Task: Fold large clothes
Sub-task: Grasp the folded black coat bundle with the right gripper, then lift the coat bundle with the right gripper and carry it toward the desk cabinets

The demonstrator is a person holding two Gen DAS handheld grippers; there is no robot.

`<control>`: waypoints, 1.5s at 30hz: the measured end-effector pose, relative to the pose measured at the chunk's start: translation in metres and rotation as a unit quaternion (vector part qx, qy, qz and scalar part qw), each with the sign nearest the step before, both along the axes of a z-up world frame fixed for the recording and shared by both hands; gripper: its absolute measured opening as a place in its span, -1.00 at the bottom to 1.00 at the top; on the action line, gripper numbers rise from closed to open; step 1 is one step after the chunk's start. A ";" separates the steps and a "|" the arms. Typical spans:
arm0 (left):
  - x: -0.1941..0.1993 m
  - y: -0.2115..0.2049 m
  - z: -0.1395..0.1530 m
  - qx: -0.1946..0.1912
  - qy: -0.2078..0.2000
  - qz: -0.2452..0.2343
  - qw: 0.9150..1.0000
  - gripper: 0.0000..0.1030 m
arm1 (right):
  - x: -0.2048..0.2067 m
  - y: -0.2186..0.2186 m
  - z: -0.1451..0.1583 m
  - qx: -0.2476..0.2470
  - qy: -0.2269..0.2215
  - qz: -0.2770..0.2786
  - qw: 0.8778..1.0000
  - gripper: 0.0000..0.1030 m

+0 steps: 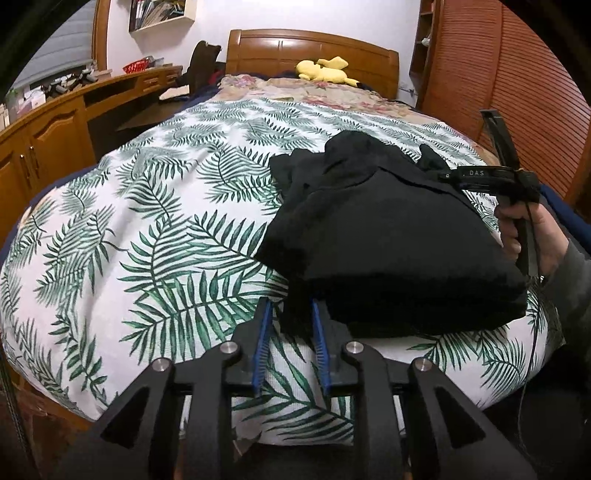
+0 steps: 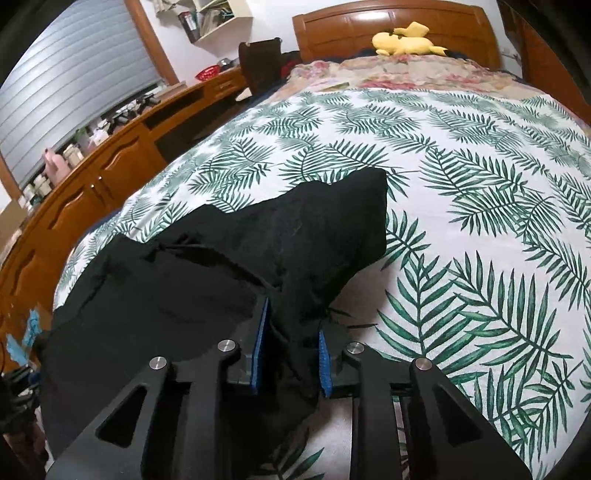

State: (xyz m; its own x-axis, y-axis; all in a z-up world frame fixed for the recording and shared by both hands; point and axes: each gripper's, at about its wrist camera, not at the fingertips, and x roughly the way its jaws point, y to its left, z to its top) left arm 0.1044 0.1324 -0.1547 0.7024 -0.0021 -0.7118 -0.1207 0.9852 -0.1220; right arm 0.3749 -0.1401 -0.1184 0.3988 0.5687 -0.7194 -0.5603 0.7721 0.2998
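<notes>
Both grippers, left (image 1: 291, 343) and right (image 2: 291, 350), had their fingers partly closed, pinching the near edge of the black garment (image 1: 388, 236), which lay on the bed (image 1: 166, 206), stretching sideways between them.

Black garment (image 2: 221, 280) hides right claw (image 2: 291, 325) tips; shelf contents (image 1: 159, 11) blurred

A bed (image 1: 147, 206) with a palm-leaf cover is carrying a black garment (image 1: 388, 240), which is lying bunched just ahead of the left fingers and reaching back between them. Far beyond the fingers, a yellow plush toy (image 1: 325, 70) is resting by the wooden headboard (image 1: 280, 48).
</notes>
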 end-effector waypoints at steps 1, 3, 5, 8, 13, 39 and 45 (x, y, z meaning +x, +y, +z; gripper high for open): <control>0.001 0.000 -0.001 -0.002 0.001 0.000 1.000 -0.60 | -0.001 0.001 -0.001 -0.004 -0.002 0.000 1.000 -0.56; 0.003 0.000 -0.003 -0.005 0.002 0.000 1.000 -0.59 | -0.001 0.002 -0.002 -0.009 -0.006 0.000 1.000 -0.54; 0.004 -0.001 -0.003 -0.008 0.002 0.001 1.000 -0.59 | -0.001 0.002 -0.003 -0.012 -0.008 -0.002 1.000 -0.52; 0.001 -0.004 0.001 -0.015 -0.005 -0.004 1.000 -0.58 | -0.001 0.001 -0.005 -0.012 -0.007 -0.003 1.000 -0.50; 0.005 -0.004 -0.002 -0.023 0.002 -0.006 1.000 -0.56 | 0.001 0.000 -0.007 -0.009 -0.002 -0.008 1.000 -0.45; 0.004 -0.005 -0.006 -0.031 -0.027 0.004 0.999 -0.92 | -0.005 0.003 0.001 -0.003 -0.027 -0.005 1.000 -0.71; -0.005 0.016 0.009 -0.029 -0.067 0.026 0.997 -0.95 | -0.029 0.014 0.037 0.024 -0.081 0.013 0.996 -0.77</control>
